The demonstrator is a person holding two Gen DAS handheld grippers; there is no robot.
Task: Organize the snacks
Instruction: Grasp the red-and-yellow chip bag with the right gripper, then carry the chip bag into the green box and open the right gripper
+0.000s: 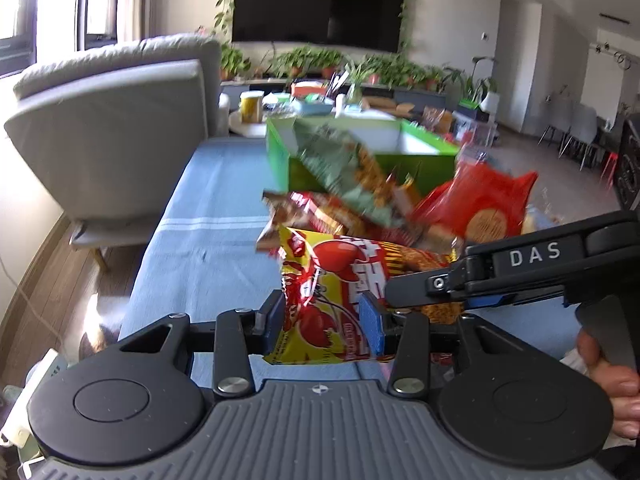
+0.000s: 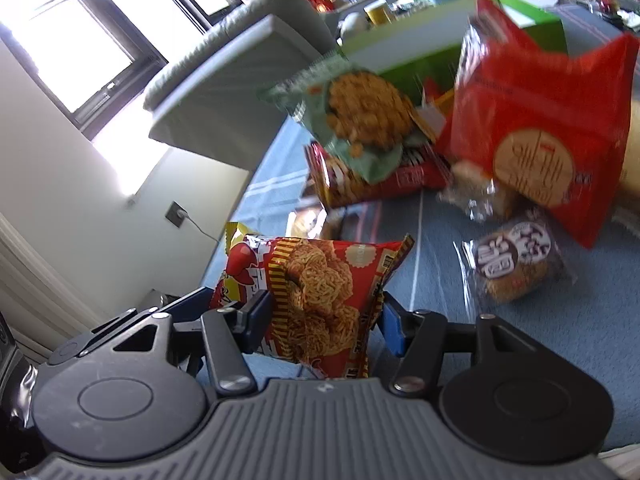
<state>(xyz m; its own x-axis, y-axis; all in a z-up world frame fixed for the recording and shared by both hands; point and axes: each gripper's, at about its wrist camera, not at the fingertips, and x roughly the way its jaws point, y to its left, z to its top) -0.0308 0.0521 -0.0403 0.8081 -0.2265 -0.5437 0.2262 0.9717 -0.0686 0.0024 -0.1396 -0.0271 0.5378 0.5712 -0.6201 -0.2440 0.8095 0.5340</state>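
Between both tongs [image 1: 325, 322] [image 2: 320, 322] — crinkly noodle packet [image 1: 320, 292]

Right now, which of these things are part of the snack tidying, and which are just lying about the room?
Part of the job:
yellow-red noodle snack bag, held by left gripper and right gripper
green snack bag
big red bag
brown cookie packet
green box

Just lying about:
grey sofa
television
potted plants

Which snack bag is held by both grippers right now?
The yellow-and-red noodle snack bag, clamped at both ends; the green bag and big red bag lie untouched.
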